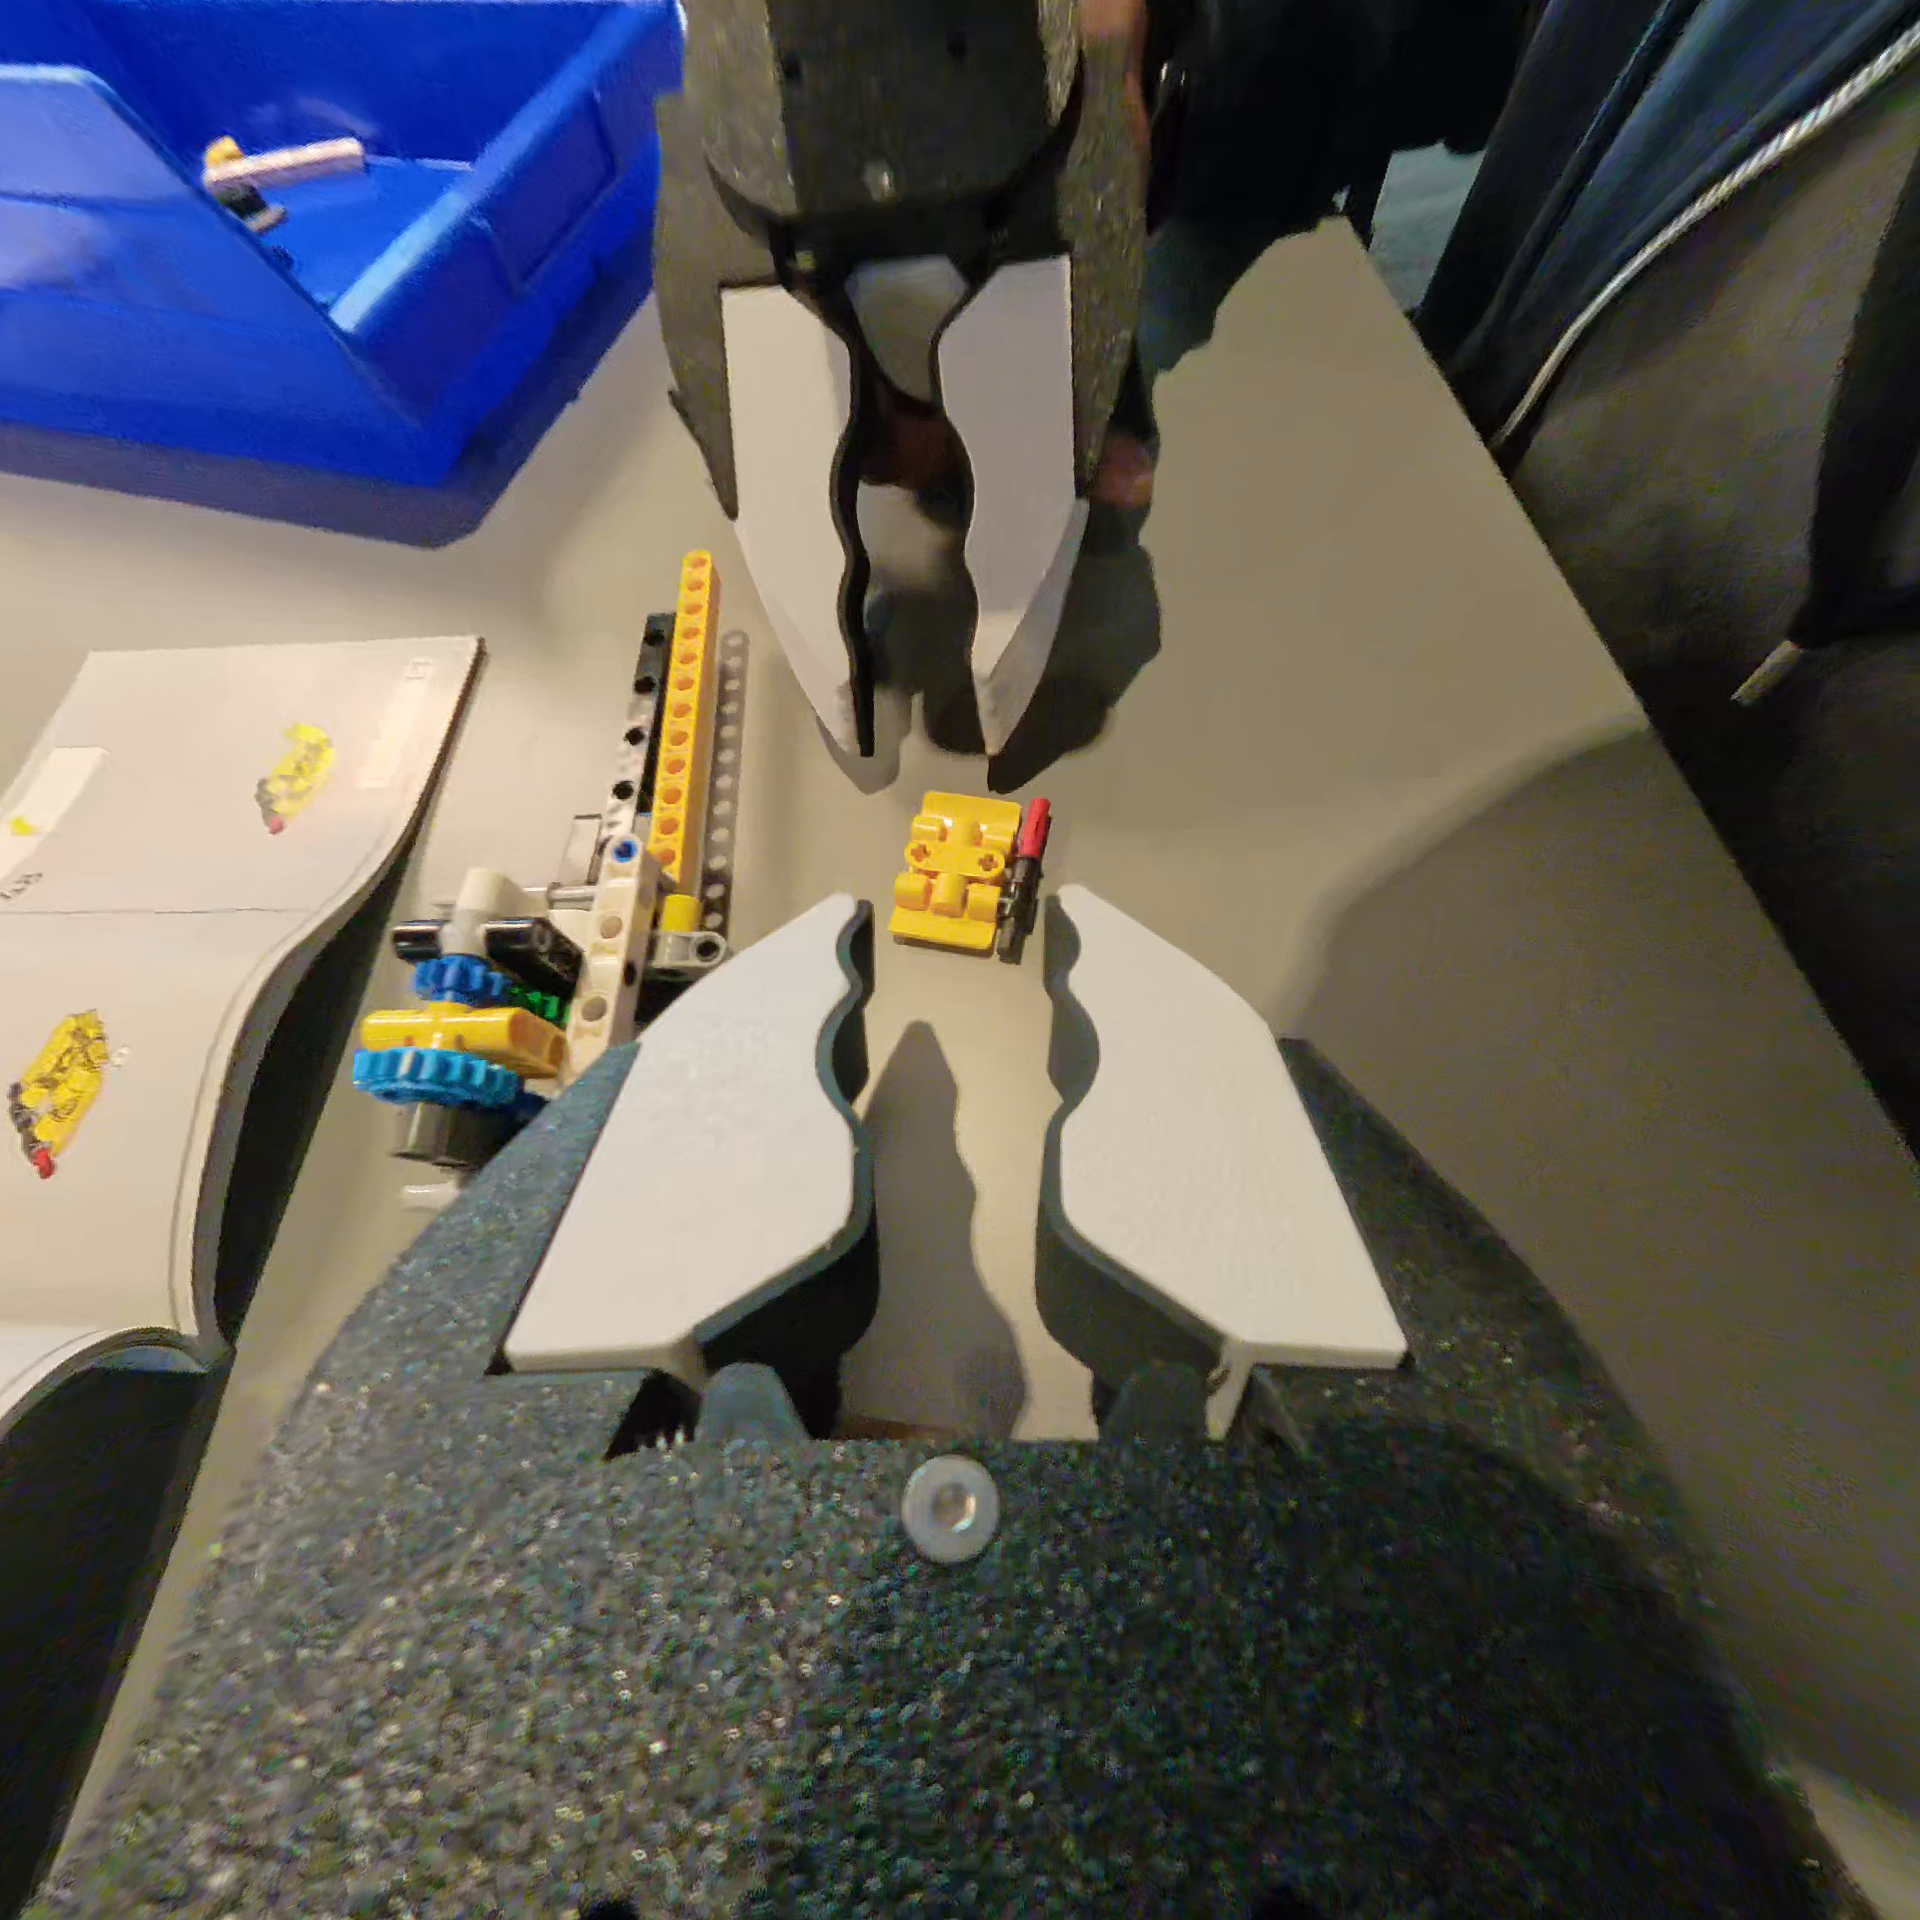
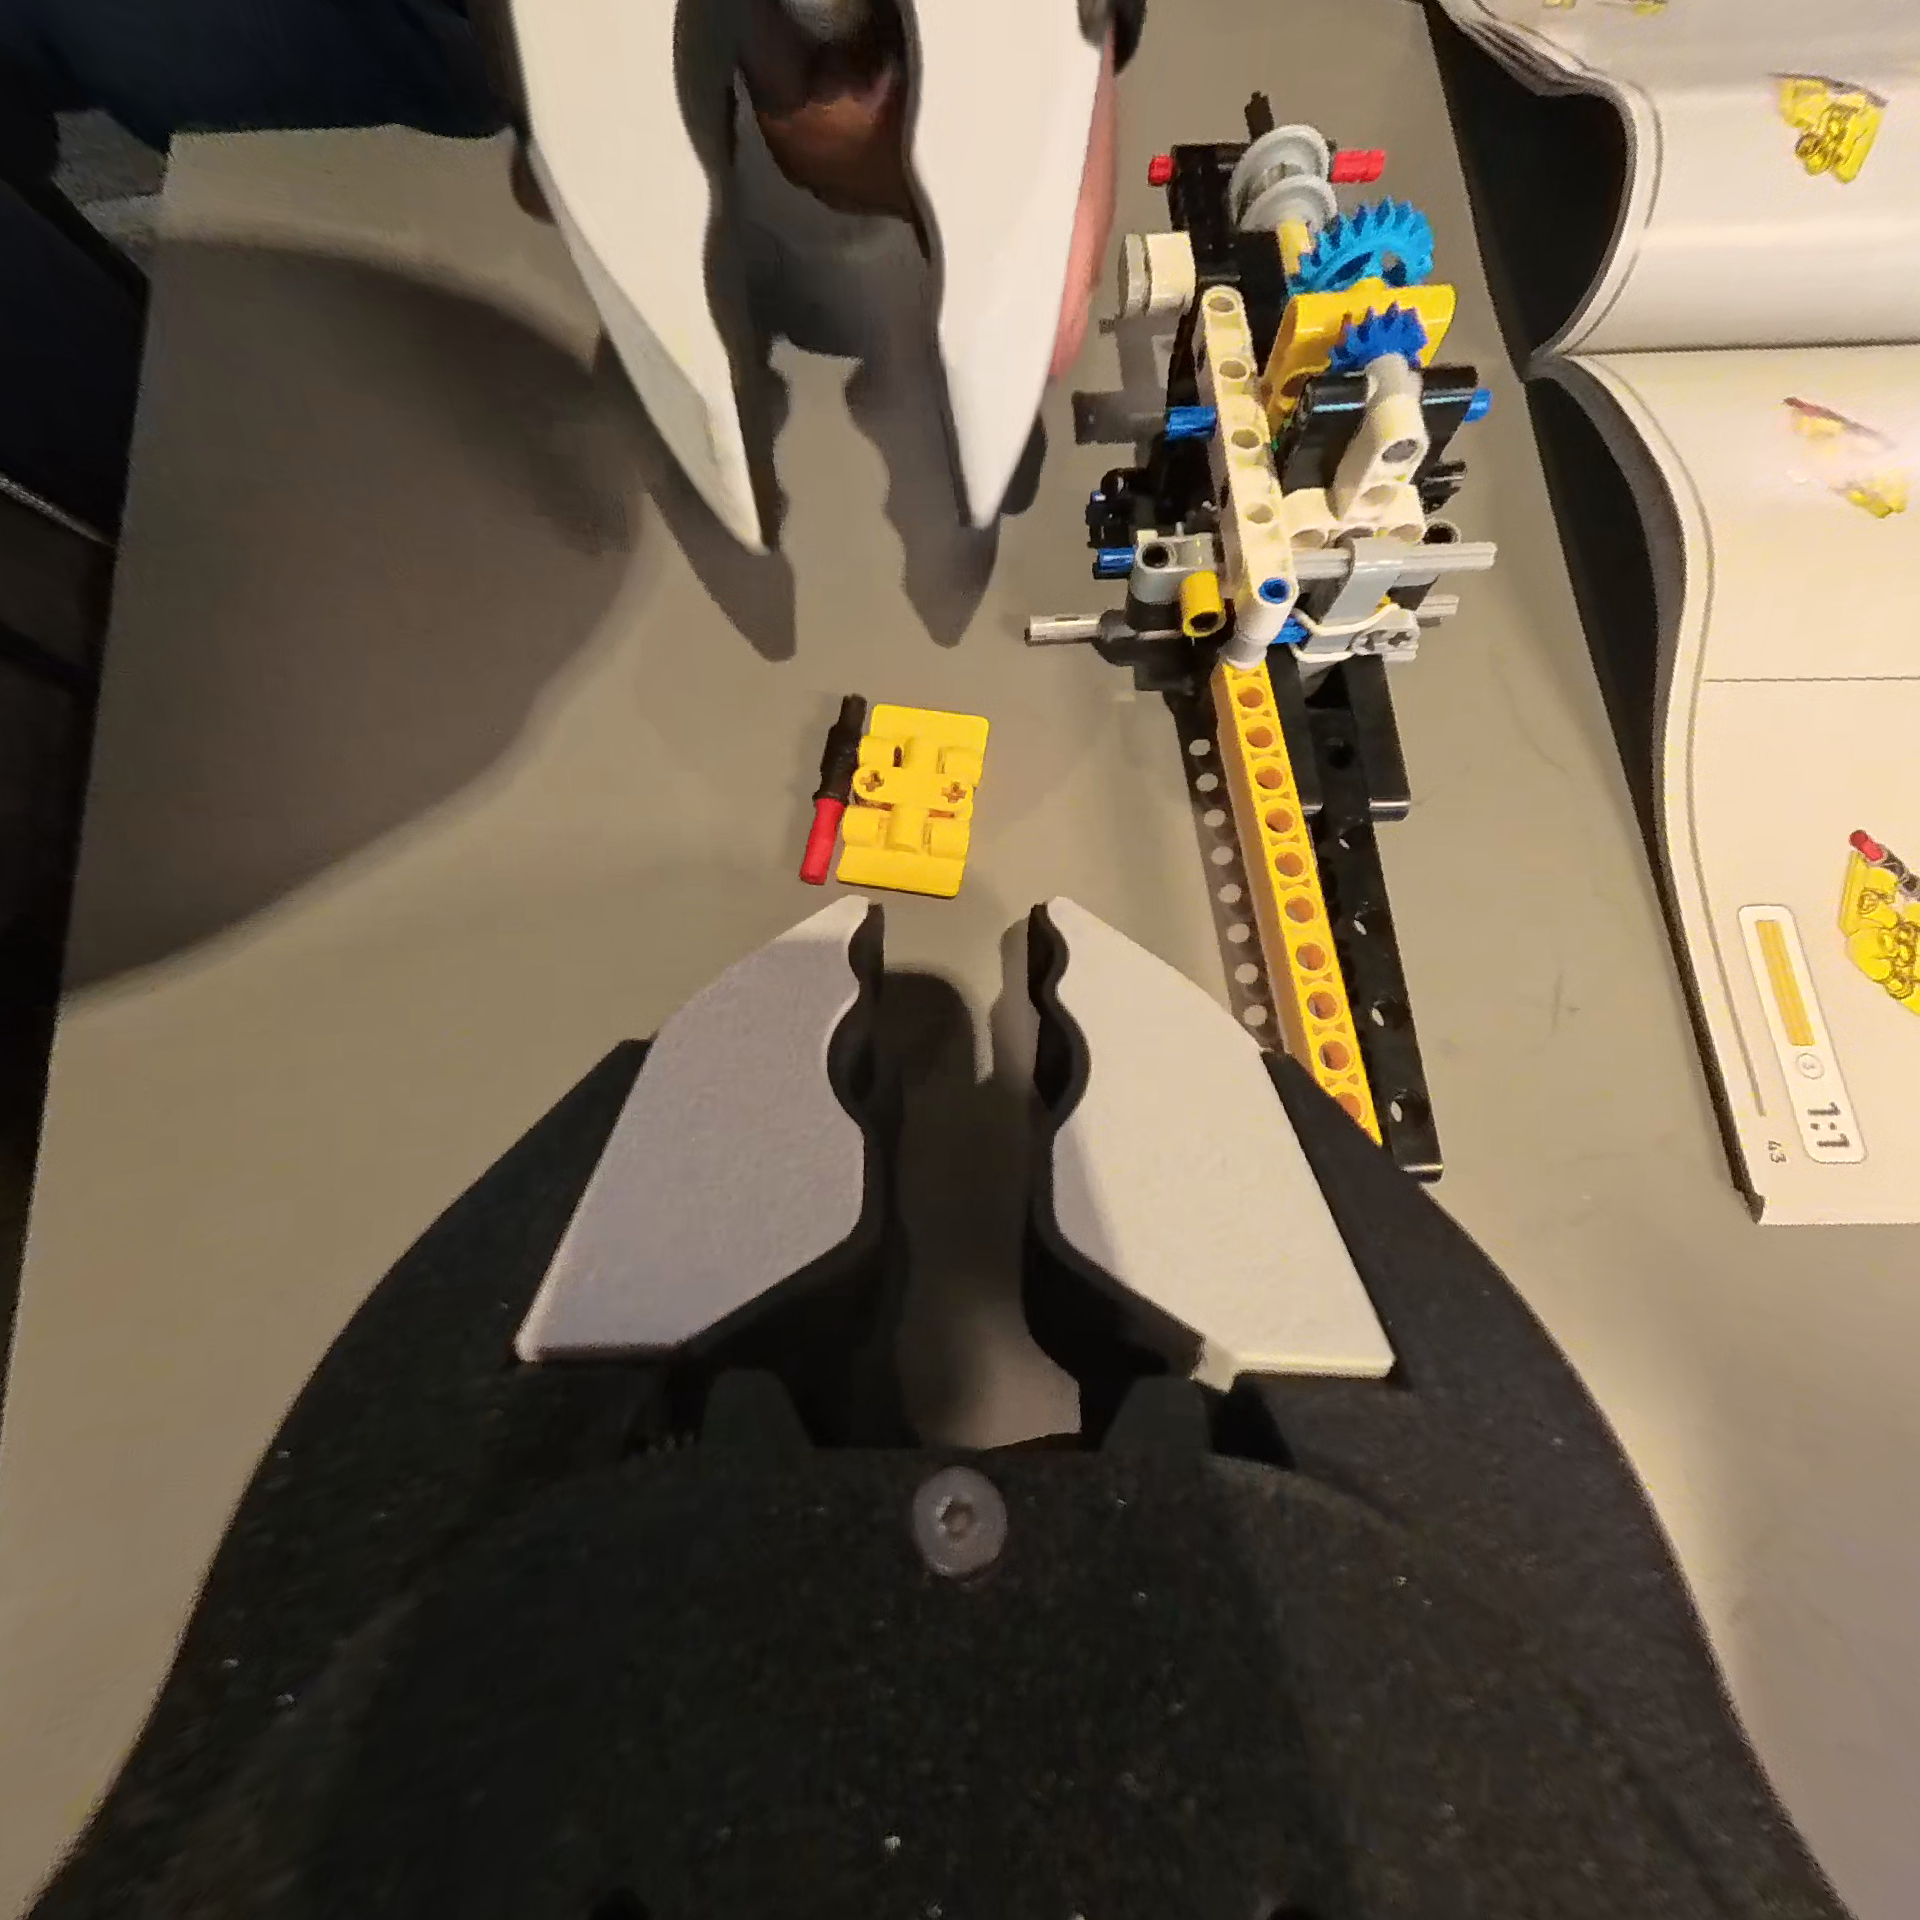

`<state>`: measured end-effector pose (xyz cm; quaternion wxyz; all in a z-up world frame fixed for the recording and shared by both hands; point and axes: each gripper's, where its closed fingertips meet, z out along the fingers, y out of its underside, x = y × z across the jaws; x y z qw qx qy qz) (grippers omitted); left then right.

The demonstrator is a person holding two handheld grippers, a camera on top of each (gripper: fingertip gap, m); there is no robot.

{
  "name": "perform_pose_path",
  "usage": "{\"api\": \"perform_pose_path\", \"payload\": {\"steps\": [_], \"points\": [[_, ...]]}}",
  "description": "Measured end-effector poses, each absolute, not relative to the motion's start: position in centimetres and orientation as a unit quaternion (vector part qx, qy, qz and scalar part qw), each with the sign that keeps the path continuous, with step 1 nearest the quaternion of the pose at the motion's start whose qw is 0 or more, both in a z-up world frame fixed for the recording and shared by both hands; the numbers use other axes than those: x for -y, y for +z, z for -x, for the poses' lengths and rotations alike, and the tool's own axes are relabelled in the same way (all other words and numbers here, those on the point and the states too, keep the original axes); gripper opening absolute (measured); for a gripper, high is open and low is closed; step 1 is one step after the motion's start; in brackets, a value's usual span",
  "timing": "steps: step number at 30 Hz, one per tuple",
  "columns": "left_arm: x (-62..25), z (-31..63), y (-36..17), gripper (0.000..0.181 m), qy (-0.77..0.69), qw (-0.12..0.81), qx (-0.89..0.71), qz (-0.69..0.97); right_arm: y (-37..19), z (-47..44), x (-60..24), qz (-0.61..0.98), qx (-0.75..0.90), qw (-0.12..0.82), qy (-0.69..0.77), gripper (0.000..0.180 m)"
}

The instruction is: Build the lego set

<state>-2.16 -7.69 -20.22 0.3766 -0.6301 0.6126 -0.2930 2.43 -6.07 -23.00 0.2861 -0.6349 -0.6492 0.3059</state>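
A small yellow lego panel [image 1: 956, 868] with a red and black pin [image 1: 1029, 862] beside it lies flat on the grey table. It sits just beyond my open, empty left gripper [image 1: 961, 909]. My right gripper [image 1: 925, 748] points at it from the far side, open and empty. In the right wrist view the panel [image 2: 914, 795] and pin [image 2: 831, 800] lie just ahead of my right gripper [image 2: 951, 914], with the left gripper [image 2: 873, 535] opposite. The partly built lego model [image 1: 623, 862] with a long yellow beam and blue gears lies to the left, also seen in the right wrist view [image 2: 1288, 540].
A blue bin [image 1: 312, 239] holding a few loose parts stands at the far left. An open instruction booklet [image 1: 187, 862] lies left of the model, at the right in the right wrist view [image 2: 1787, 727]. The table edge [image 1: 1507, 499] runs along the right. About 6 centimeters separates my left fingertips from my right.
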Motion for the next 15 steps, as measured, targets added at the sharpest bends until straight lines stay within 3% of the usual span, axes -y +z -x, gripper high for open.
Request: {"api": "perform_pose_path", "payload": {"steps": [15], "points": [[7.6, 0.4, -23.1, 0.04, -0.231, 0.353, -0.64, 0.642, -23.0, -2.4, 6.2, 0.629, 0.656, 0.286, 0.304, 0.026]]}}
